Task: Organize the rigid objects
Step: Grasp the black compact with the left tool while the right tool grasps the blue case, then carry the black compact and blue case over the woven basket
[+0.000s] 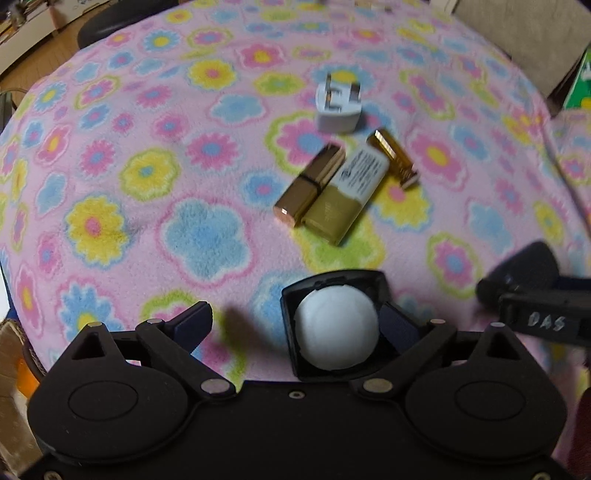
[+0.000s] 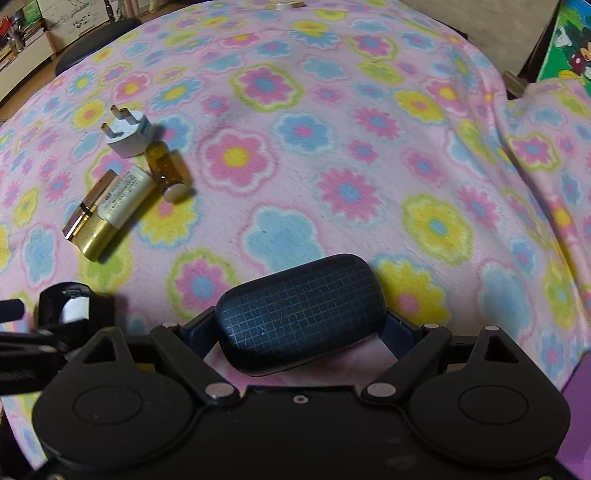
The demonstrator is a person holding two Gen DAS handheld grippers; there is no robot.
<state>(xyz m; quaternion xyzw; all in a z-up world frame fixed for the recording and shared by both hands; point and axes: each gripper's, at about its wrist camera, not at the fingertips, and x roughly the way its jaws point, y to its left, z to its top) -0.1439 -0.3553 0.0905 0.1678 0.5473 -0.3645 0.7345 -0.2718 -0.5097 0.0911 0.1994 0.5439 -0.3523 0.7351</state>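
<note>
My left gripper (image 1: 295,315) stands open over the floral blanket (image 1: 147,110). A small black open case with a white puff (image 1: 336,328) lies between its fingers, against the right finger (image 1: 397,326) and well apart from the left one. My right gripper (image 2: 301,326) is shut on a dark blue grid-patterned case (image 2: 299,314), which spans both its fingers. Beyond lie a white plug adapter (image 1: 338,107), a gold lipstick (image 1: 310,184), a white-and-gold tube (image 1: 347,192) and an amber bottle (image 1: 393,157), close together. The right wrist view shows the black case (image 2: 75,306) at its lower left.
The blanket (image 2: 332,129) rises in a fold at the right. A green cartoon box (image 2: 565,37) stands at the far right, and a dark round stool (image 1: 122,18) is behind the blanket's far left edge. A cardboard box (image 1: 11,369) sits at the left.
</note>
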